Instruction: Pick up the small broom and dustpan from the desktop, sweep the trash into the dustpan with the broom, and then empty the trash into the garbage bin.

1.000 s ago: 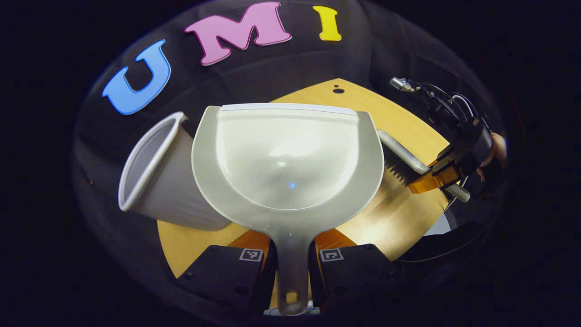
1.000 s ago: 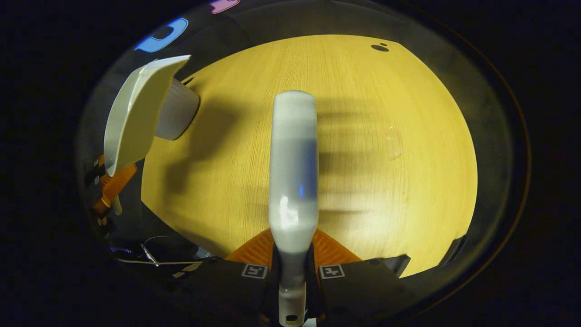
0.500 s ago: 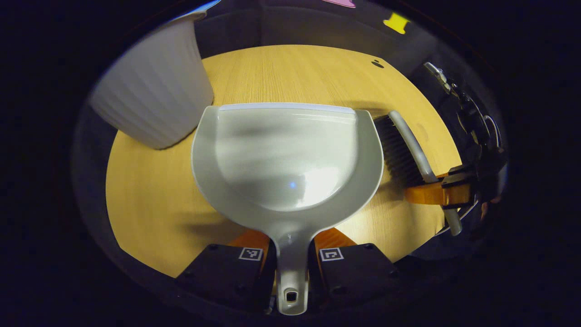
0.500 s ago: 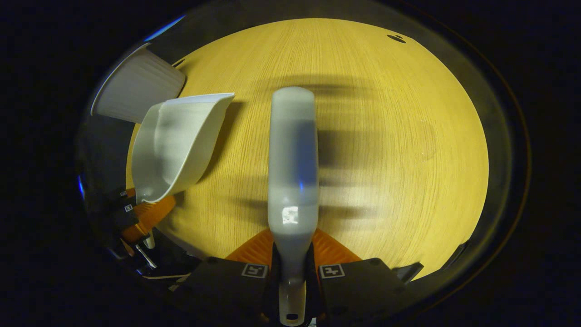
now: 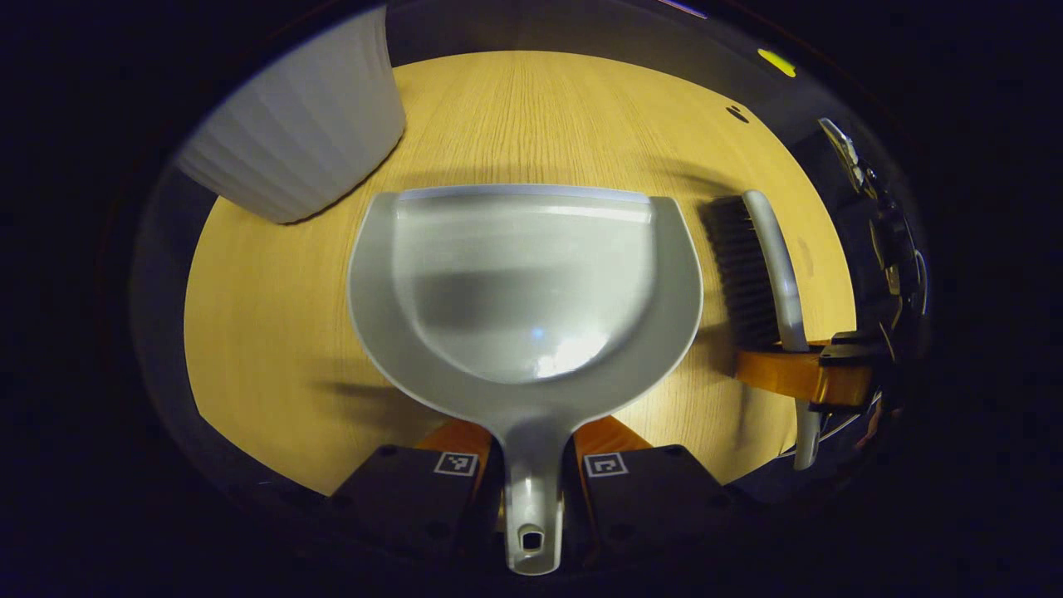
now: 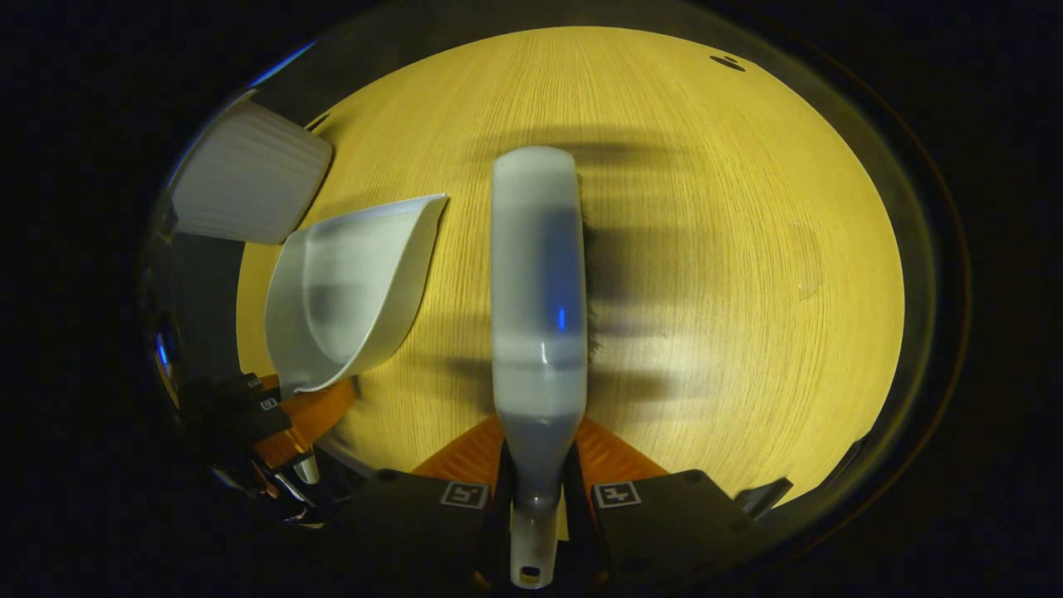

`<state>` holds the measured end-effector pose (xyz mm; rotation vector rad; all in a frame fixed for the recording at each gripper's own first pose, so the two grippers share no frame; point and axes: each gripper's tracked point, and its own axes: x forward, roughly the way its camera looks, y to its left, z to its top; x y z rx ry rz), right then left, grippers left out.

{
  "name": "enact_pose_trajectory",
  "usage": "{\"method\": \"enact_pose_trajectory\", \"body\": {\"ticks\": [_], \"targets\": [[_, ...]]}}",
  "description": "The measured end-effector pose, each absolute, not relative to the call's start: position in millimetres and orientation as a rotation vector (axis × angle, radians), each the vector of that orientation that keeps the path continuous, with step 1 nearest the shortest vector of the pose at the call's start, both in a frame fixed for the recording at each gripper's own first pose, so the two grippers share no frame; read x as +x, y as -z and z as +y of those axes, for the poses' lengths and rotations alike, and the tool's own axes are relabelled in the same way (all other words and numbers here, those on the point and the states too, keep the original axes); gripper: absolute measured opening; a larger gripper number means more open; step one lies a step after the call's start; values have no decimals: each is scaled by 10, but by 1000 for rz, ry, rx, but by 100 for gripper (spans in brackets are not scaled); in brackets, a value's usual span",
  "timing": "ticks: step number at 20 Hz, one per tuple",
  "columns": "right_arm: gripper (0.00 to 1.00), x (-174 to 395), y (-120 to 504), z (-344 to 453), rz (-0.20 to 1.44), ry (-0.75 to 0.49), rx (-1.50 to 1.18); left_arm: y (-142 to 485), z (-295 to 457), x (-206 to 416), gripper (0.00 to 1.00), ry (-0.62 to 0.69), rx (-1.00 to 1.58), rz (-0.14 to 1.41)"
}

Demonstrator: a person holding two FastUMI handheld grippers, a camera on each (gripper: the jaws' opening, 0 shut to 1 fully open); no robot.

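Dustpan (image 5: pixel 523 282) handle clamped in left gripper (image 5: pixel 531 465); broom (image 6: pixel 538 282) handle clamped in right gripper (image 6: pixel 540 494), both above worktop (image 6: pixel 731 249).

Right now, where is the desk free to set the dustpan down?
Bare desktop lies right of the broom, toward the far edge. Another free patch lies between the dustpan and the bin. It is crowded where the broom sits close beside the dustpan.
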<state>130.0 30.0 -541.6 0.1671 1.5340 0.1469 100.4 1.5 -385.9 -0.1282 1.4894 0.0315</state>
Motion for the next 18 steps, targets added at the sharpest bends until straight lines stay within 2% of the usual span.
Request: {"method": "enact_pose_trajectory", "body": {"ticks": [1, 2, 3, 4, 5, 6, 8, 10, 11, 12, 13, 16, 18], "targets": [[40, 1313, 5377, 310, 1526, -150, 173, 3845, -4, 1003, 31, -16, -139, 1492], [44, 1320, 5327, 348, 1511, -153, 182, 3817, -26, 994, 33, -3, -151, 1498], [55, 1344, 5276, 391, 1494, -161, 191, 3771, -55, 976, 33, 9, -166, 1503], [66, 1370, 5219, 418, 1477, -167, 191, 3720, -79, 975, 51, 19, -169, 1500], [73, 1402, 5161, 427, 1458, -169, 188, 3679, -64, 985, 68, 21, -155, 1493], [74, 1441, 5097, 432, 1436, -169, 190, 3627, -36, 987, 76, 18, -130, 1483], [80, 1513, 4914, 458, 1385, -165, 222, 3461, -14, 990, 77, 22, -96, 1456], [98, 1532, 4662, 535, 1349, -178, 284, 3233, -28, 944, 77, 34, -103, 1426], [98, 1528, 4508, 579, 1328, -188, 309, 3088, -31, 938, 77, 34, -113, 1398], [92, 1558, 4332, 586, 1285, -186, 314, 2920, -32, 956, 77, 36, -117, 1361], [98, 1601, 4137, 573, 1227, -183, 297, 2740, -25, 994, 77, 38, -121, 1309], [98, 1827, 3442, 593, 971, -171, 245, 2055, -6, 1197, 77, 74, -126, 1099], [97, 1917, 3087, 623, 857, -185, 196, 1621, 2, 1324, 77, 89, -117, 942]]}}
